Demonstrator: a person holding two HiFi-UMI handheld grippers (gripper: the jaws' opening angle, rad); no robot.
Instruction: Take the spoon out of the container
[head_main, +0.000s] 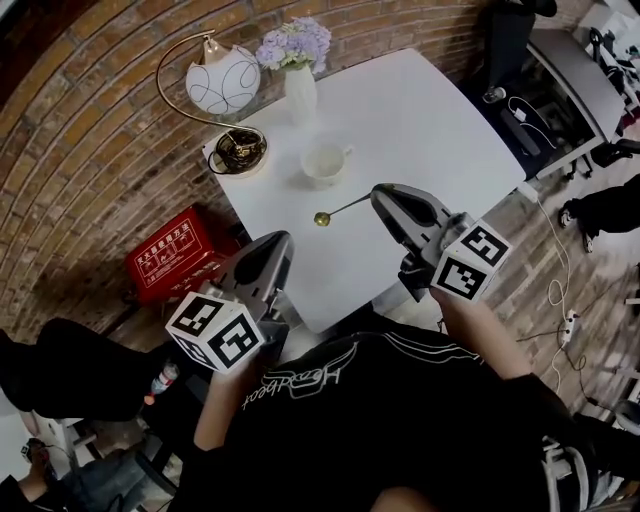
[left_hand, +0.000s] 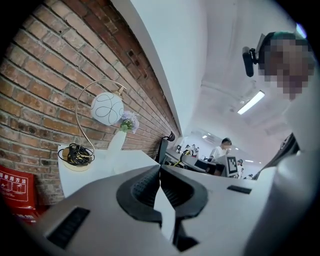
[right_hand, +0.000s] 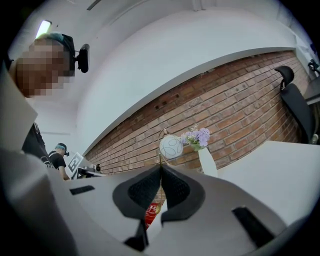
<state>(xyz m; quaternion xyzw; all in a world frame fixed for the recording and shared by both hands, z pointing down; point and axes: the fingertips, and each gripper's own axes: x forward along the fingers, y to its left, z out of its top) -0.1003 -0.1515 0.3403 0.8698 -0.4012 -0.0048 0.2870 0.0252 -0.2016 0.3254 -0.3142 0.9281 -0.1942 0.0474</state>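
A gold spoon (head_main: 338, 210) lies flat on the white table (head_main: 420, 120), its bowl toward me, just in front of a white cup (head_main: 324, 162). My right gripper (head_main: 379, 192) hovers with its tips by the end of the spoon's handle; in the right gripper view its jaws (right_hand: 161, 166) are shut with nothing between them and point up at the brick wall. My left gripper (head_main: 283, 238) is over the table's near left edge, shut and empty (left_hand: 160, 167). The spoon and cup do not show in either gripper view.
At the table's far end stand a white vase of purple flowers (head_main: 300, 92) and a globe lamp on a gold arc (head_main: 222, 80), with a coiled cable on its base (head_main: 240, 150). A red crate (head_main: 172, 255) sits on the floor to the left. Desks and cables lie to the right.
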